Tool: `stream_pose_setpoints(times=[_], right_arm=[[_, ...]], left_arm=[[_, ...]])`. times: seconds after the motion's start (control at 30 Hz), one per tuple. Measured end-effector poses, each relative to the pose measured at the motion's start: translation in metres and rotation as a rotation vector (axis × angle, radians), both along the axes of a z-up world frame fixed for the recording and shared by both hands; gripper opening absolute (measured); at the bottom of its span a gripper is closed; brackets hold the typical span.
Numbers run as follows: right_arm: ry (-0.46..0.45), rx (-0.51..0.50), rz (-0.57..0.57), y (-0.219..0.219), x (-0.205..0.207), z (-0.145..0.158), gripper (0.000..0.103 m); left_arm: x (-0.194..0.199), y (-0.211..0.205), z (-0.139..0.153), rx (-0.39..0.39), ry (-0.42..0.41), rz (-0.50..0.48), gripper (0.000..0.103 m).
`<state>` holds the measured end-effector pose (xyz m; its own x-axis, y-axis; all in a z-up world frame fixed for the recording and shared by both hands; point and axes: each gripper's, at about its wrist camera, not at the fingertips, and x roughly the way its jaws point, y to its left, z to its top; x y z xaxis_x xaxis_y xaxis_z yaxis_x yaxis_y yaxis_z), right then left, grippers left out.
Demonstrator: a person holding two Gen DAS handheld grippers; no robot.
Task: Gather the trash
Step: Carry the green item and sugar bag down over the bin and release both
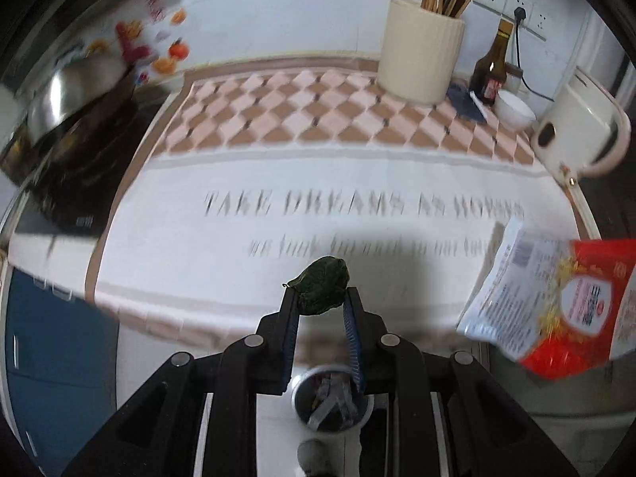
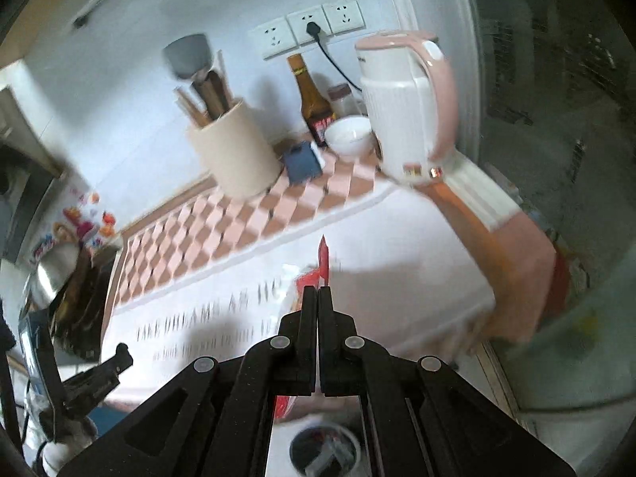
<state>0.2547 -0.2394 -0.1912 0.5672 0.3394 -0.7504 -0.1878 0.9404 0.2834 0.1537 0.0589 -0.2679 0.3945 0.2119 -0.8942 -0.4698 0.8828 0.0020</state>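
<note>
1. Left gripper point(image 1: 321, 298) pinches a dark green leaf scrap point(image 1: 321, 291) between half-closed fingers, directly above the trash bin point(image 1: 333, 401) below, presumably to drop it.
2. Right gripper point(image 2: 318, 292) is clamped tight on the red snack wrapper point(image 2: 322, 256), likewise over the bin.

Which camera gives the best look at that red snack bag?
The left wrist view: the red snack bag shows its printed face, hanging in the air. In the right wrist view it is edge-on, a thin red sliver clamped in the right gripper.
</note>
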Motion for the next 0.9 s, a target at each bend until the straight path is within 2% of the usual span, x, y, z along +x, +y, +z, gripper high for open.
stream_pose_setpoints(times=[0.17,0.27,0.33,0.43,0.57,0.67,0.83,0.9], right_arm=[[0.097,-0.029,-0.006,-0.006,-0.091,-0.032,0.000],[0.185,-0.039,-0.007,-0.009,-0.125,-0.067,0.000],[0.259,-0.058,-0.004,-0.007,-0.144,-0.103,0.000],[0.335,-0.098,0.016,0.000,-0.158,-0.159,0.000],[0.432,-0.148,0.047,0.018,-0.163,-0.256,0.000],[0.502,-0.163,0.068,0.035,-0.157,-0.353,0.000],[0.546,-0.200,0.106,0.062,-0.141,-0.503,0.000],[0.558,-0.215,0.113,0.068,-0.137,-0.543,0.000]], left_arm=[[-0.056,-0.005,-0.035,-0.033,0.077,-0.004,0.019],[-0.083,-0.011,-0.076,-0.063,0.158,-0.007,0.019],[-0.092,-0.015,-0.105,-0.078,0.205,-0.009,0.019],[-0.098,-0.020,-0.163,-0.117,0.275,-0.008,0.019],[-0.095,-0.019,-0.265,-0.189,0.352,0.021,0.019],[-0.086,-0.013,-0.350,-0.242,0.387,0.053,0.019],[-0.078,-0.004,-0.483,-0.293,0.447,0.079,0.019],[-0.076,-0.005,-0.522,-0.314,0.469,0.080,0.019]])
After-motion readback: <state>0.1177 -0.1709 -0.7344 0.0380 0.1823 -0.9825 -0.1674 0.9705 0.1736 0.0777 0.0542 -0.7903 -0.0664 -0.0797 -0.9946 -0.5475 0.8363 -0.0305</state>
